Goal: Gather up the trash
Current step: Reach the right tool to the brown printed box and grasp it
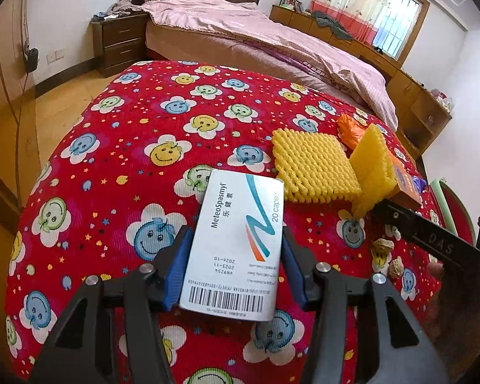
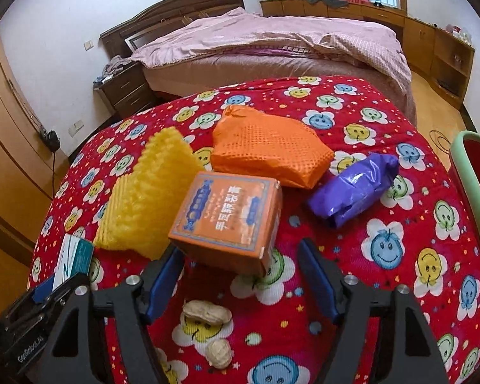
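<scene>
My left gripper (image 1: 235, 240) is shut on a white MeteoSpasmyl medicine box (image 1: 236, 243), held just above the red smiley tablecloth (image 1: 118, 147); the box also shows at the left of the right wrist view (image 2: 73, 257). My right gripper (image 2: 240, 252) is open, its blue fingers either side of an orange box (image 2: 230, 214) on the cloth, not closed on it. Yellow foam netting (image 1: 313, 166) (image 2: 147, 198), an orange mesh bag (image 2: 268, 150), a purple wrapper (image 2: 355, 188) and peanut shells (image 2: 208, 312) (image 1: 382, 246) lie nearby.
A bed with pink bedding (image 1: 256, 32) stands beyond the table. A dark nightstand (image 1: 121, 41) is at its left, wooden cabinets (image 2: 432, 41) along the far wall. A red chair with a green frame (image 2: 476, 192) is at the table's right edge.
</scene>
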Available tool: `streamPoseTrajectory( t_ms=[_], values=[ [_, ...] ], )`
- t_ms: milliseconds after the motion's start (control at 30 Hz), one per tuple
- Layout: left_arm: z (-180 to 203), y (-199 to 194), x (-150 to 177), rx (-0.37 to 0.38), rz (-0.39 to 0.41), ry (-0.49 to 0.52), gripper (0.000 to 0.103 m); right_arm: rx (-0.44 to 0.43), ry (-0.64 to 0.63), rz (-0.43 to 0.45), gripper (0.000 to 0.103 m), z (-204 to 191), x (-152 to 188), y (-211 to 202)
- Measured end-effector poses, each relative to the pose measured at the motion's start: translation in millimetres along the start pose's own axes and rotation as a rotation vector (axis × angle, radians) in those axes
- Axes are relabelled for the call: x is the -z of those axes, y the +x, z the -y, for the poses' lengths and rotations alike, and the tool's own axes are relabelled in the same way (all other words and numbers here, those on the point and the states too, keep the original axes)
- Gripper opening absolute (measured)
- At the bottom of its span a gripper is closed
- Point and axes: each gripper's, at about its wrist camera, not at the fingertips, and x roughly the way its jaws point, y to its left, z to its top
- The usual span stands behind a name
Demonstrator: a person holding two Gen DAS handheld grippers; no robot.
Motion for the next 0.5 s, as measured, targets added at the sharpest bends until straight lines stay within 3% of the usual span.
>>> streamPoseTrajectory(
  t_ms=[67,500],
  values=[
    [0,0,0,0.001,0.000,-0.001,0.054,0.004,0.006,0.009,0.056,3,-1,-1],
    [1,-8,2,0.012,0.008,-0.005,0.054,-0.063,0.063,0.043,0.055,24,13,-29]
  ],
)
